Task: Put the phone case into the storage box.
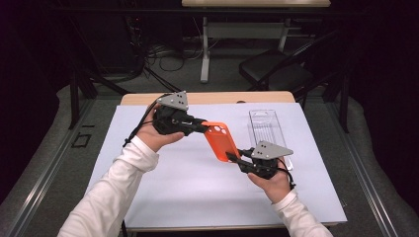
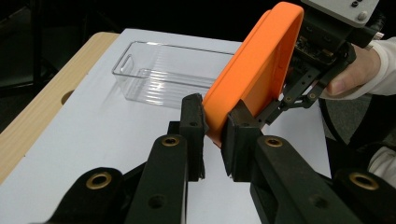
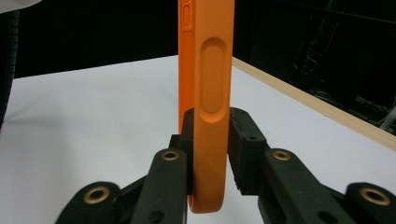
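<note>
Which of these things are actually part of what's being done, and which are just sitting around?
In use:
- orange phone case, pinched by the left claw and the right claw
- clear plastic tray, maybe

Lying about:
- black chair
- floor cables

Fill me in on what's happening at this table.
A person holds an orange phone case in the air between two hand-held grippers. The left gripper is shut on one end, and the right gripper has the other end between its jaws. A clear tray lies on the white mat just behind the right hand.
</note>
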`<action>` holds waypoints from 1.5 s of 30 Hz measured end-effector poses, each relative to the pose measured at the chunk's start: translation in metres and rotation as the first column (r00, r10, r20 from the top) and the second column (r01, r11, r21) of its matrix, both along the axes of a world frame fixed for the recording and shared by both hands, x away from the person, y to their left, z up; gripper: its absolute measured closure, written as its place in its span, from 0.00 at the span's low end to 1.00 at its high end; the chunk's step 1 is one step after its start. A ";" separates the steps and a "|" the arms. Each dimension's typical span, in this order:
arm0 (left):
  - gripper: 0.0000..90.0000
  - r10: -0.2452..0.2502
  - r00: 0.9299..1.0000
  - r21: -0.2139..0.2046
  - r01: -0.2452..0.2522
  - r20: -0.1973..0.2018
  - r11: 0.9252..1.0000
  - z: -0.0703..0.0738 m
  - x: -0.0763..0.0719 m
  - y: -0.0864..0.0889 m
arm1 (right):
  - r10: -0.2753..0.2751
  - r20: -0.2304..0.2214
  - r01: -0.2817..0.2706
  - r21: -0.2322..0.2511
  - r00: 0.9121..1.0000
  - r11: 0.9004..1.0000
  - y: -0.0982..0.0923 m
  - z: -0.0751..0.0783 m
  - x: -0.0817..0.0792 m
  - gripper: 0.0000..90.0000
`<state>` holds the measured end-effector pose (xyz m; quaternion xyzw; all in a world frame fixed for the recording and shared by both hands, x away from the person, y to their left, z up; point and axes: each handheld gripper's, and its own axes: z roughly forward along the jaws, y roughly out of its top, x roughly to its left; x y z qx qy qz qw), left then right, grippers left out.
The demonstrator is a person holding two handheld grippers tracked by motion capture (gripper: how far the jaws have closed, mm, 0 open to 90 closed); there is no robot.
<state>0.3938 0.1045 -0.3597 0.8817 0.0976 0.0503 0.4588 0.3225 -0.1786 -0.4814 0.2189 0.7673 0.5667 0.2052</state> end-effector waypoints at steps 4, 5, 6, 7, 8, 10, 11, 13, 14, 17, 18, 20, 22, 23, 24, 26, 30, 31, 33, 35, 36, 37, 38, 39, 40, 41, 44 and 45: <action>0.89 0.000 1.000 0.008 0.000 -0.007 1.000 0.000 0.000 -0.002 | -0.004 0.004 0.004 -0.002 1.000 1.000 0.001 0.003 0.000 0.78; 0.89 0.002 1.000 0.015 -0.002 -0.009 1.000 0.000 0.000 -0.002 | -0.003 0.007 0.003 -0.008 1.000 1.000 0.001 0.004 0.000 0.76; 0.89 0.002 1.000 0.014 -0.002 -0.008 1.000 0.000 0.000 -0.003 | -0.007 0.008 0.007 -0.018 1.000 1.000 0.001 0.005 0.000 0.74; 0.89 0.005 1.000 0.018 -0.005 -0.013 1.000 0.001 0.000 -0.003 | -0.010 0.012 0.010 -0.027 1.000 1.000 0.001 0.006 0.000 0.73; 0.89 0.006 1.000 0.019 -0.006 -0.012 1.000 0.001 0.000 -0.004 | -0.013 0.017 0.014 -0.034 1.000 0.999 0.001 0.007 0.000 0.72; 0.89 0.013 1.000 0.026 -0.013 -0.010 1.000 0.002 0.000 -0.005 | -0.019 0.023 0.020 -0.038 1.000 0.999 0.001 0.009 0.000 0.70; 0.89 0.014 1.000 0.026 -0.013 -0.015 1.000 0.002 0.000 -0.005 | -0.022 0.026 0.023 -0.043 0.999 0.999 0.001 0.010 0.000 0.69; 0.89 0.019 1.000 0.031 -0.019 -0.017 0.999 0.002 -0.001 -0.007 | -0.028 0.036 0.030 -0.052 0.999 0.998 0.001 0.012 0.000 0.67; 0.89 0.025 1.000 0.035 -0.025 -0.018 0.999 0.003 -0.001 -0.008 | -0.032 0.036 0.034 -0.056 0.999 0.998 0.001 0.013 0.000 0.66; 0.89 0.027 1.000 0.045 -0.027 -0.011 0.999 0.005 -0.002 -0.011 | -0.058 0.036 0.060 -0.054 0.998 0.997 0.000 0.016 0.000 0.63; 0.89 0.031 0.999 0.052 -0.030 -0.008 0.998 0.005 -0.003 -0.012 | -0.063 0.038 0.065 -0.054 0.997 0.996 -0.001 0.018 0.001 0.63; 0.89 0.036 0.999 0.058 -0.035 -0.010 0.998 0.005 -0.003 -0.015 | -0.064 0.038 0.066 -0.055 0.997 0.996 -0.002 0.021 0.001 0.62; 0.89 0.044 0.999 0.062 -0.043 -0.014 0.997 0.006 -0.003 -0.016 | -0.065 0.038 0.067 -0.061 0.997 0.996 -0.002 0.023 0.001 0.61; 0.89 0.049 0.999 0.069 -0.048 -0.014 0.996 0.006 -0.003 -0.017 | -0.067 0.040 0.069 -0.063 0.997 0.996 -0.003 0.024 0.001 0.60; 0.89 0.055 0.998 0.073 -0.054 -0.015 0.996 0.006 -0.003 -0.017 | -0.070 0.041 0.073 -0.062 0.997 0.995 -0.003 0.025 0.001 0.60; 0.89 0.070 0.997 0.072 -0.069 -0.021 0.995 0.007 -0.003 -0.019 | -0.078 0.047 0.080 -0.061 0.996 0.995 -0.005 0.026 0.001 0.59; 0.89 0.115 0.993 0.101 -0.114 -0.002 0.988 0.009 -0.005 -0.021 | -0.084 0.050 0.087 -0.061 0.995 0.994 -0.007 0.030 0.000 0.58; 0.89 0.120 0.993 0.102 -0.119 0.002 0.988 0.009 -0.005 -0.022 | -0.086 0.052 0.089 -0.062 0.995 0.994 -0.007 0.031 0.000 0.58; 0.89 0.127 0.992 0.103 -0.127 0.003 0.987 0.010 -0.005 -0.023 | -0.090 0.054 0.093 -0.061 0.995 0.994 -0.008 0.033 0.001 0.57; 0.89 0.141 0.990 0.112 -0.141 0.012 0.984 0.010 -0.005 -0.024 | -0.095 0.060 0.099 -0.064 0.994 0.993 -0.009 0.035 0.001 0.57; 0.89 0.145 0.989 0.118 -0.146 0.011 0.982 0.011 -0.005 -0.025 | -0.100 0.062 0.104 -0.068 0.993 0.992 -0.009 0.036 0.001 0.57; 0.89 0.152 0.988 0.123 -0.152 0.009 0.981 0.010 -0.005 -0.027 | -0.104 0.061 0.108 -0.068 0.993 0.992 -0.010 0.037 0.002 0.57; 0.89 0.161 0.987 0.127 -0.161 0.010 0.979 0.011 -0.005 -0.028 | -0.109 0.064 0.113 -0.067 0.992 0.991 -0.010 0.038 0.002 0.58; 0.89 0.168 0.986 0.130 -0.168 0.010 0.977 0.011 -0.006 -0.029 | -0.114 0.068 0.119 -0.073 0.991 0.990 -0.010 0.040 0.002 0.58; 0.89 0.180 0.984 0.129 -0.179 0.007 0.975 0.011 -0.006 -0.030 | -0.118 0.076 0.124 -0.081 0.990 0.989 -0.010 0.042 0.002 0.58; 0.89 0.192 0.981 0.130 -0.191 0.005 0.973 0.011 -0.006 -0.032 | -0.123 0.081 0.130 -0.085 0.989 0.988 -0.010 0.043 0.002 0.58; 0.89 0.231 0.973 0.150 -0.232 0.024 0.961 0.011 -0.008 -0.036 | -0.133 0.096 0.143 -0.107 0.986 0.984 -0.008 0.049 0.002 0.58; 0.89 0.239 0.971 0.159 -0.241 0.026 0.958 0.011 -0.008 -0.038 | -0.136 0.096 0.146 -0.107 0.986 0.984 -0.007 0.051 0.002 0.59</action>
